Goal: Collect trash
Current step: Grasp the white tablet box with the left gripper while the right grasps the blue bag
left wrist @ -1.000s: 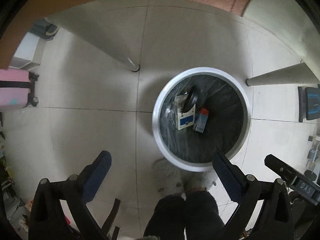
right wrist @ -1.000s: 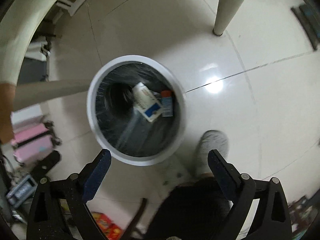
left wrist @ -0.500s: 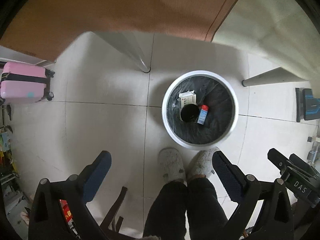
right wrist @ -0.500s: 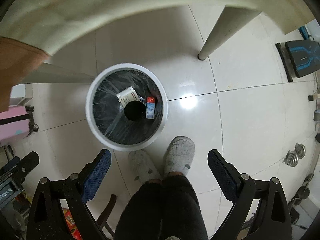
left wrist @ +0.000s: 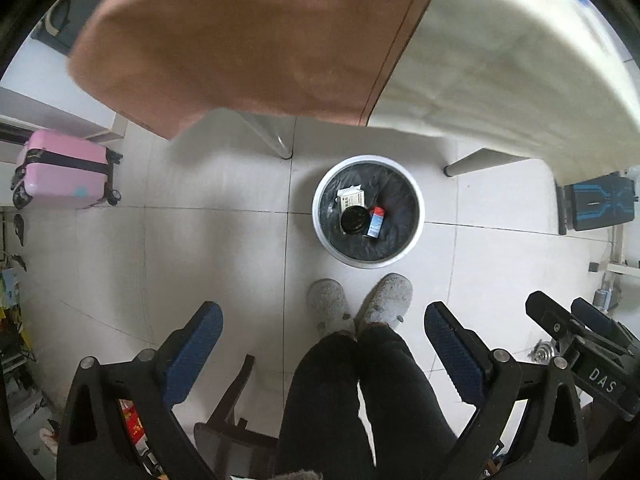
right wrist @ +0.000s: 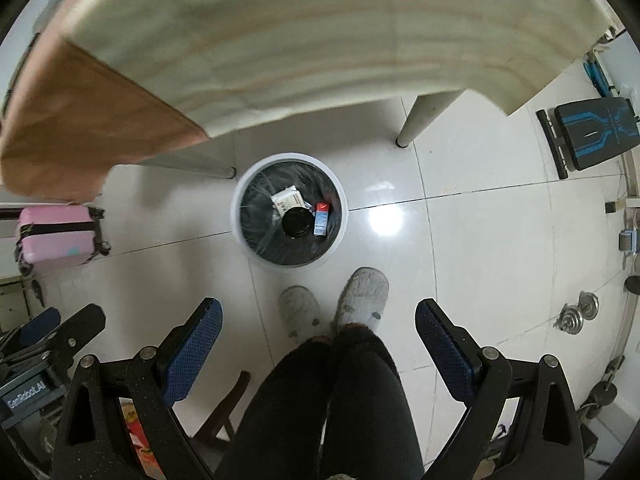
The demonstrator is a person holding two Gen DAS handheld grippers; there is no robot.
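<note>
Looking straight down at a white floor. Left gripper (left wrist: 322, 336) at the bottom of the frame, jaws spread wide, holding nothing. Right gripper (right wrist: 316, 332) the same in its own view: wide open, nothing between the blue pads (right wrist: 192, 346).

Round white trash bin (left wrist: 325, 184) with a black bag, standing near the middle of the frame, well above the open jaws and far from them. Inside the bin: a white box (left wrist: 351, 197), a round black lid (left wrist: 354, 220) and a small blue and red carton (left wrist: 376, 222), all close together.

Two grey slippers (left wrist: 360, 300) just below the bin, between bin and jaws. Pink suitcase (left wrist: 64, 170) at the left edge. Brown and cream cloth (left wrist: 248, 32) across the top.
</note>
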